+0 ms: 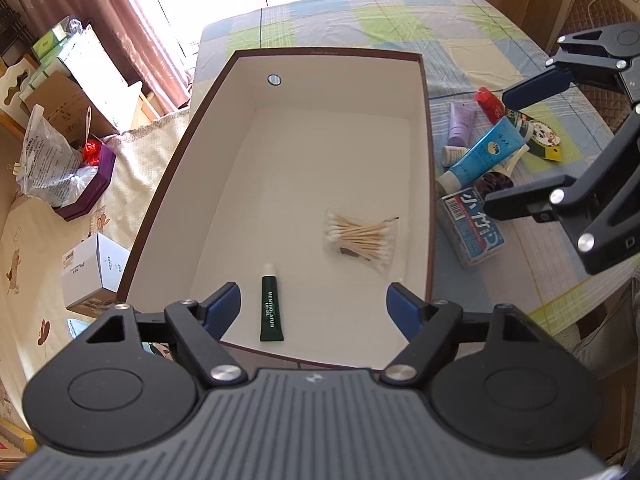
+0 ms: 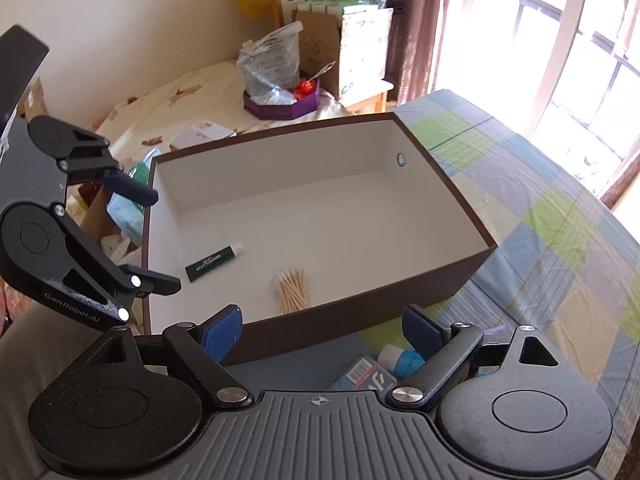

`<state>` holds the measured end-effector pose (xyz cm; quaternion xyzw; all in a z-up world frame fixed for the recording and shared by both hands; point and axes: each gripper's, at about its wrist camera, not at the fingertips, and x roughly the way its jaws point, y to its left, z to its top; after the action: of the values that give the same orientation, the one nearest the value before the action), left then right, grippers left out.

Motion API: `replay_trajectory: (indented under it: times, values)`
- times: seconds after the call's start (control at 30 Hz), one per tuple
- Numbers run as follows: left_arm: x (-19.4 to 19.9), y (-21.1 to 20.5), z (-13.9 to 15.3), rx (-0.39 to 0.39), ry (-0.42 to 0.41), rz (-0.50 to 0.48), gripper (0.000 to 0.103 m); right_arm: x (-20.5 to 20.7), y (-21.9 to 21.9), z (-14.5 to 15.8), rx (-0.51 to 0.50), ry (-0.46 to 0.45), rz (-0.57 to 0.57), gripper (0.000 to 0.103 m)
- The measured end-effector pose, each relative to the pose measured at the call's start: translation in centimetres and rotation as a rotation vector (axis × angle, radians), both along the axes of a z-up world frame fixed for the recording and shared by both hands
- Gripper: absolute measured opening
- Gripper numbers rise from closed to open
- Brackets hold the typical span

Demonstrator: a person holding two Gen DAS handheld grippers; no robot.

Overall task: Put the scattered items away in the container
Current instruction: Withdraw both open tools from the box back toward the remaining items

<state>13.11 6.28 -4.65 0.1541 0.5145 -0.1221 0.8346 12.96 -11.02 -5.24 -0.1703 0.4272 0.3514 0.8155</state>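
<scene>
A brown box with a white inside stands on the checked cloth. In it lie a green lip gel tube and a pack of cotton swabs. My left gripper hangs open over the box's near end, holding nothing. To the right of the box lie a blue tube, a purple tube, a red item and a blue-white packet. My right gripper is open above that pile. In the right wrist view, the right gripper is open over the box wall, with the blue tube below it.
A bed with a cream sheet lies left of the table. On it are a purple box with a plastic bag and a white carton. A padded chair stands at the far right. Checked cloth stretches behind the box.
</scene>
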Motion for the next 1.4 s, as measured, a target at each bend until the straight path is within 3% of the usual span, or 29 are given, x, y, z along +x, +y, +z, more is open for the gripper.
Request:
replay_trajectory:
  times: [0.9, 1.2, 1.4]
  values:
    - [-4.5, -4.4, 1.8, -0.076, -0.062, 0.01, 0.083, -4.2, -10.6, 2.1, 0.072, -0.01, -0.248, 0.092]
    - [-6.6, -6.5, 2.0, -0.116, -0.106, -0.012, 0.083, -5.5, -15.0, 0.8, 0.096, 0.053, -0.395, 0.092]
    - [-7.3, -8.4, 1.6, -0.184, -0.111, -0.028, 0.083, -6.5, -17.8, -0.4, 0.087, 0.065, -0.478, 0.092]
